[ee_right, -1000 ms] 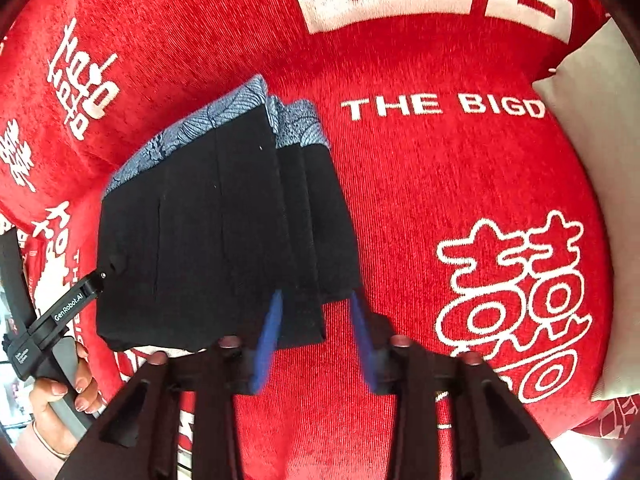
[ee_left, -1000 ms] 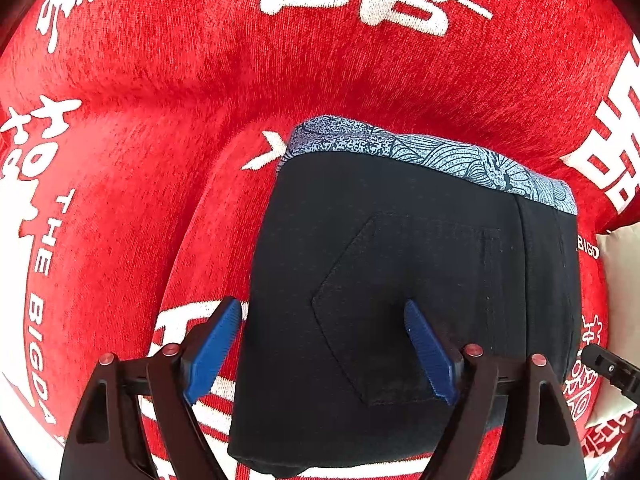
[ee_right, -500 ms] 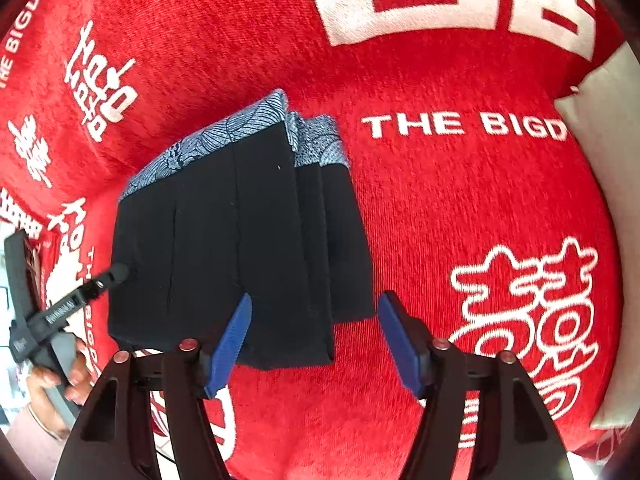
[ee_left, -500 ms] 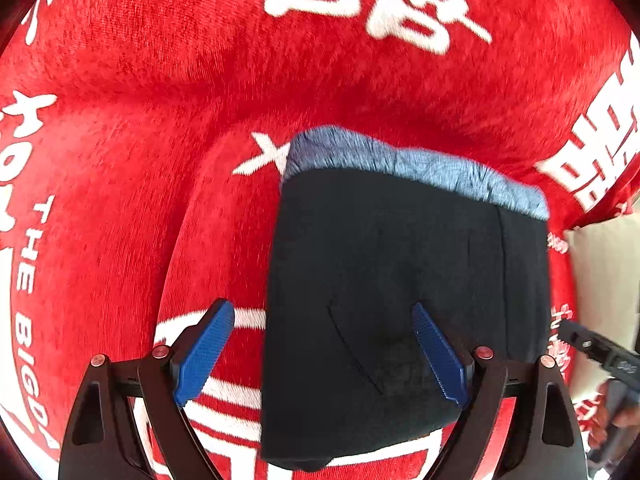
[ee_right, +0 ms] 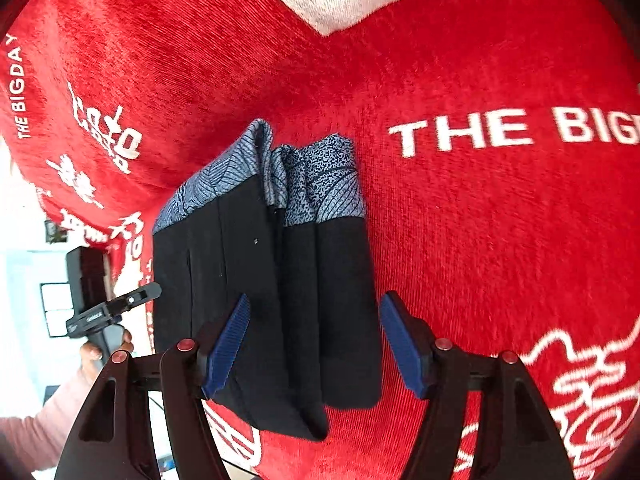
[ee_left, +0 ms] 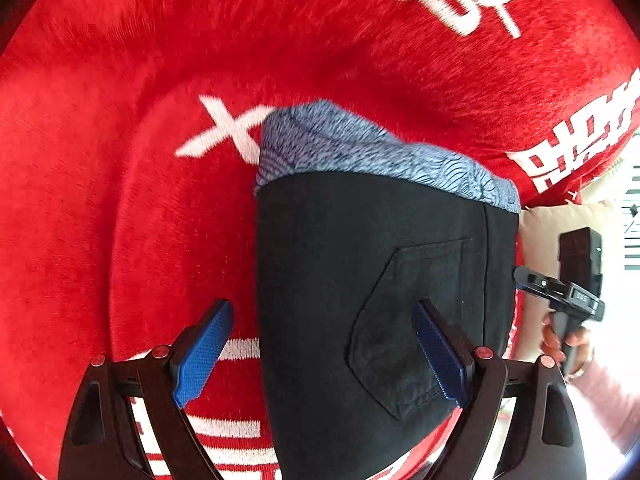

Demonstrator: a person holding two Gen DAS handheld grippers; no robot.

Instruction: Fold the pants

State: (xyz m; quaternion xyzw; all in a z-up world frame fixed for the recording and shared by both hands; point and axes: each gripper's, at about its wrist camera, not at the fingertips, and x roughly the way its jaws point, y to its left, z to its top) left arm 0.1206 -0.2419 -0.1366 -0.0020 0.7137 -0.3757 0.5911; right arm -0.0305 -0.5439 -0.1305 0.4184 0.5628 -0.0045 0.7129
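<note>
On red printed blanket [ee_left: 120,200]: folded black pants [ee_left: 360,280], patterned waistband away from cameras. Left gripper [ee_left: 320,356] and right gripper [ee_right: 316,344] both spread wide over near edge, jaws just opening, gripping nothing.

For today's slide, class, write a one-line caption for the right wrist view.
Open right gripper poised over folded black pants on a red printed blanket.
</note>
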